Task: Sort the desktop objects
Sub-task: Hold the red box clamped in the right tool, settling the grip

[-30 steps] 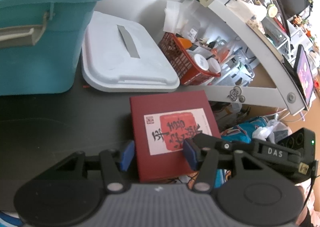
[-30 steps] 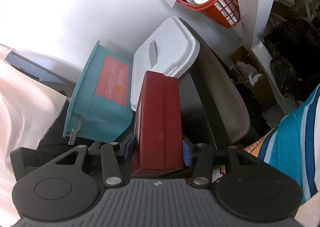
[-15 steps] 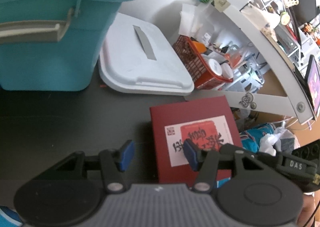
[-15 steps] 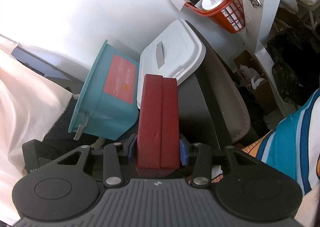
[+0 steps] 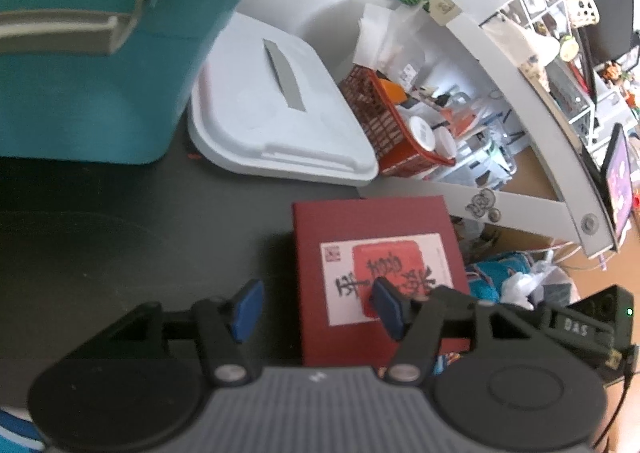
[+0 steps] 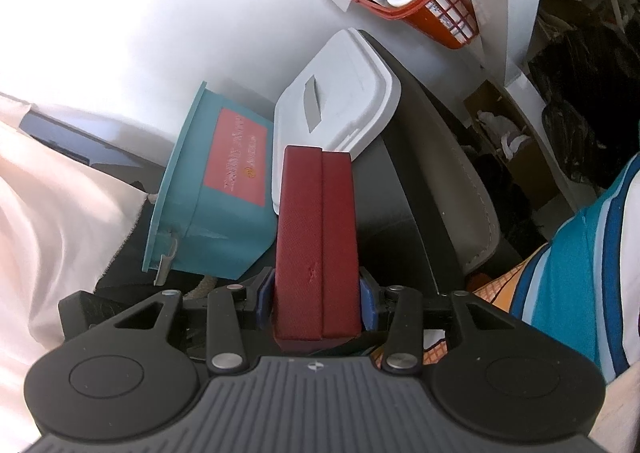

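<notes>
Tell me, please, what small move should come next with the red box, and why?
Probably carry the red box toward the teal bin with the right gripper. Its pads are clamped on the box's sides, while the left gripper is opening with only the box's corner between its fingers, not pressed. The bin stands open nearby, its white lid lying beside it.

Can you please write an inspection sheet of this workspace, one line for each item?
Surface: dark desk, mostly bare in front.
Job's things: red box, teal bin, white lid lying flat.
Clutter: orange basket with jars.
Grippers: right hand-held gripper shut on the red box; left hand-held gripper opening, one finger over the box, nothing gripped.
Cables: thin black cable at right edge.
Surroundings: white shelf, crowded; striped sleeve.
</notes>
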